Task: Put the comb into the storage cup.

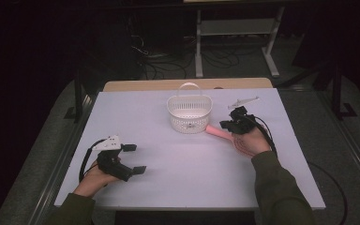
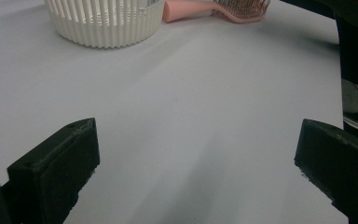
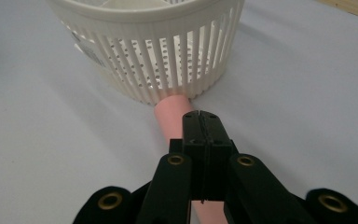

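Observation:
A white slotted basket (image 1: 190, 112) with a handle stands at the middle back of the white table (image 1: 178, 187). A pink hairbrush (image 1: 217, 132) lies just right of it, its handle end touching the basket wall (image 3: 154, 51). My right gripper (image 1: 227, 124) sits over the brush handle (image 3: 170, 116), jaws pressed together on top of it with nothing between them (image 3: 201, 121). My left gripper (image 1: 136, 158) rests at the front left, open wide and empty (image 2: 196, 172). From there the basket (image 2: 105, 23) and the brush with its bristles (image 2: 242, 7) lie far ahead.
A green sleeve (image 1: 276, 187) crosses the table's front right. A wooden tabletop edge (image 1: 187, 84) shows behind the white table. Beyond it are desk legs (image 1: 199, 47) and cables (image 1: 159, 61) on the dark floor.

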Demonstrator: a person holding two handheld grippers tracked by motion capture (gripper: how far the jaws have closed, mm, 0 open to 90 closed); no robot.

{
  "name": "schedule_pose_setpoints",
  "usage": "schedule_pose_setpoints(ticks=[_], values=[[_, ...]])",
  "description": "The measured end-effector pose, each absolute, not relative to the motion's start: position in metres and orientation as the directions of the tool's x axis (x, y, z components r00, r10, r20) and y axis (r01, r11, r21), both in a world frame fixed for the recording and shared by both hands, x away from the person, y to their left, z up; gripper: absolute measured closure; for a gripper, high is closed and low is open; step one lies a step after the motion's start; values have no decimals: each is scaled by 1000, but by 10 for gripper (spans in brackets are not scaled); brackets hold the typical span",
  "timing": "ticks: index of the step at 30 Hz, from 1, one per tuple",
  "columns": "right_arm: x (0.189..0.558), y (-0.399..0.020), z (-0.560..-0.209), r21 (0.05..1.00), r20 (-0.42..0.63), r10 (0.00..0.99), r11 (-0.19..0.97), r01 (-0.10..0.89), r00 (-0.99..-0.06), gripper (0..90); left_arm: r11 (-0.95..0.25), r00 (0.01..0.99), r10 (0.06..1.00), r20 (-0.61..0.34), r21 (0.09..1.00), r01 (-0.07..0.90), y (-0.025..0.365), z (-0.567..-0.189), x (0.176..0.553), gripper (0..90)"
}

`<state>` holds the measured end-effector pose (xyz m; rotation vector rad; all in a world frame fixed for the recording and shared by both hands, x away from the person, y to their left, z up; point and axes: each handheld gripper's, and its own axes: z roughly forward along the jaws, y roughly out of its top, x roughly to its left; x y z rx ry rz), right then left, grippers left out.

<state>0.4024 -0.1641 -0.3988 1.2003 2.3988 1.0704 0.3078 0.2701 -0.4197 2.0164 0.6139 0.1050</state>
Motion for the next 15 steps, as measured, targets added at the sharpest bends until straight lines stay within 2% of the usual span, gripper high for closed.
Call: schedule_pose_setpoints(ticks=[15], values=[[427,-148,-405,673,106,786,394,625,-609,890,-385,869,461,-178,843,377,270,-419,308,0]])
